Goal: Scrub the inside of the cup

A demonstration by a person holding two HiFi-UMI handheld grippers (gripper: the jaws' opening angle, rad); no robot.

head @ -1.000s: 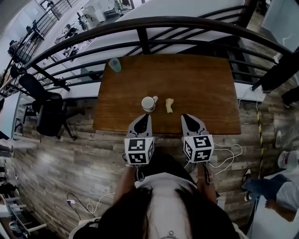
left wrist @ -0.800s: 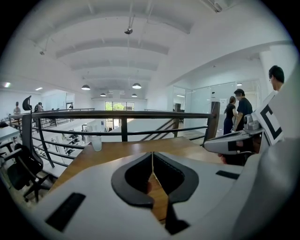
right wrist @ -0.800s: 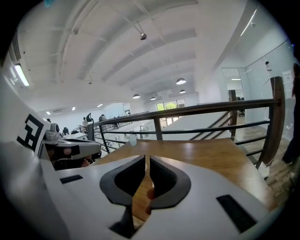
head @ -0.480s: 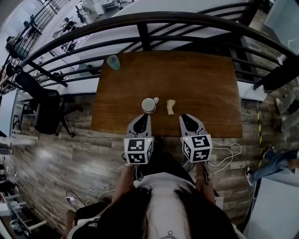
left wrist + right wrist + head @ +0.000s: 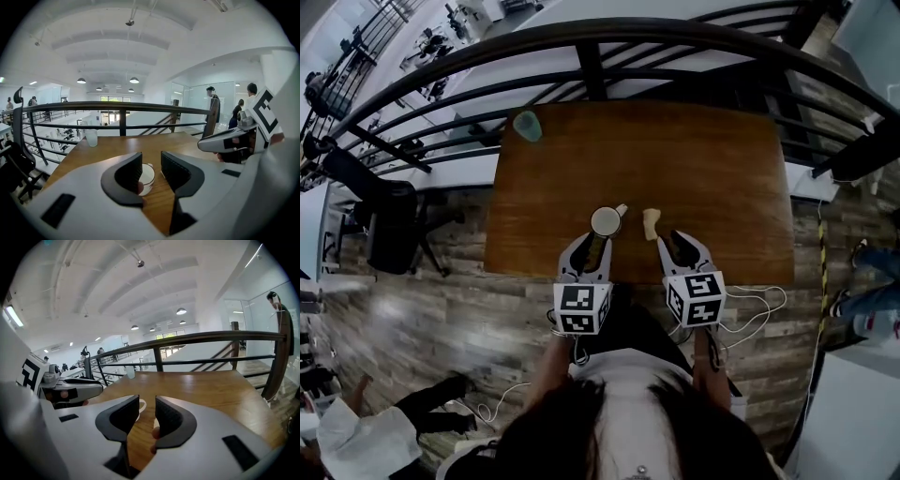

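Observation:
A white cup point(image 5: 606, 221) stands upright on the wooden table point(image 5: 694, 159), near its front edge, with a small pale scrubber point(image 5: 651, 223) just to its right. My left gripper point(image 5: 589, 251) sits right behind the cup, its jaws opening. In the left gripper view the cup point(image 5: 147, 178) shows in the gap just ahead of the pads, untouched. My right gripper point(image 5: 680, 247) is right behind the scrubber, jaws also opening. The right gripper view shows the scrubber point(image 5: 155, 430) mostly hidden by the right jaw, and the cup's handle point(image 5: 141, 405) peeks past the left jaw.
A teal glass point(image 5: 526, 125) stands at the table's far left corner. A dark metal railing point(image 5: 591, 66) runs along the table's far side. An office chair point(image 5: 389, 225) sits on the floor to the left. Cables point(image 5: 755, 309) lie on the floor at my right.
Both grippers have moved forward to the cup and the scrubber, and their jaws have parted from shut.

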